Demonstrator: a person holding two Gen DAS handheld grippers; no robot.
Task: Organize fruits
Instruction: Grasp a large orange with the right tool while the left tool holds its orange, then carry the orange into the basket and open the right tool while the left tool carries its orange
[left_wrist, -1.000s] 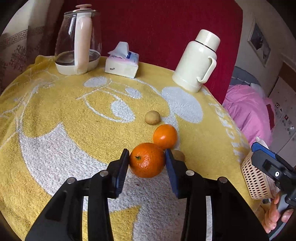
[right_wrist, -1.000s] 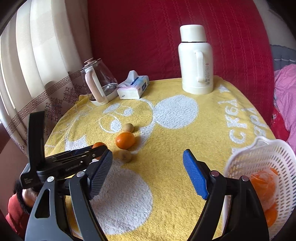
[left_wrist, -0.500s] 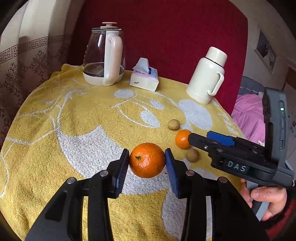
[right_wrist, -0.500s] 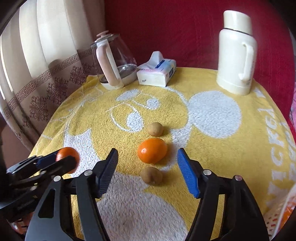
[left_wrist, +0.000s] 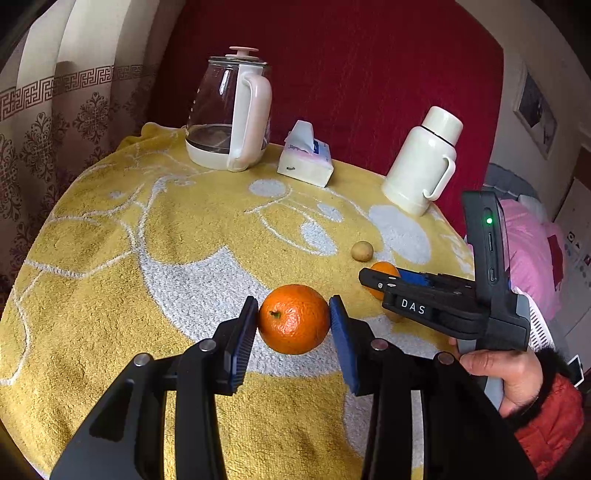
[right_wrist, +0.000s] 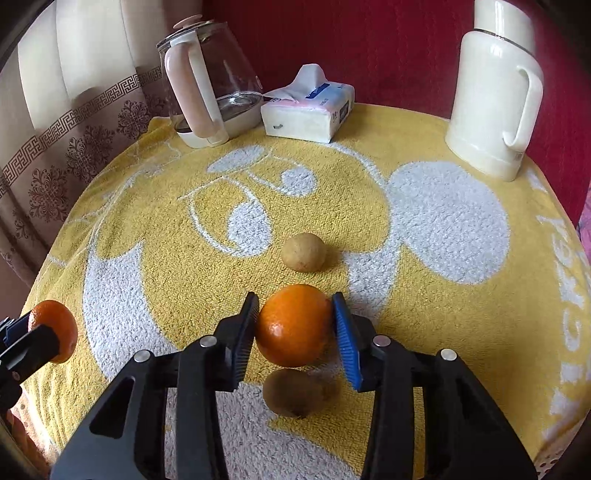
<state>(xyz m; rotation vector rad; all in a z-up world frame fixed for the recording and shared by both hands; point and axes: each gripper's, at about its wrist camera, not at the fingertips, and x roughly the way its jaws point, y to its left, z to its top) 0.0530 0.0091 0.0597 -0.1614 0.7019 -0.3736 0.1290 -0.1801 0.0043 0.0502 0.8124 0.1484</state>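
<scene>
On the left of the counter (right_wrist: 155, 258), which is draped in a yellow-and-white towel, the left hand-held gripper (left_wrist: 293, 325) pinches an orange (left_wrist: 294, 318) between its two blue pads, stem end facing the camera, apparently held above the towel. In the right wrist view this same fruit shows at the far left edge, clamped in the black jaws.

Behind, along the far edge, stand a glass kettle (left_wrist: 229, 114) with a cream handle, then a tissue pack (left_wrist: 306, 162), then a cream thermos jug (left_wrist: 424, 162).

Toward the middle, the right hand-held gripper (right_wrist: 295, 328) has its pads touching or nearly touching both sides of a second orange (right_wrist: 293, 325) that sits on the towel; whether it is truly squeezed I cannot tell. Just beyond that fruit lies a small pale-brown round fruit (right_wrist: 303, 252), apart from it, and just nearer the camera lies a darker brown fruit (right_wrist: 295, 393), close beneath the orange.

At the far right of the left wrist view, a hand (left_wrist: 506, 373) in a red sleeve grips the right tool's handle, and a sliver of white basket (left_wrist: 537, 325) shows behind it.
</scene>
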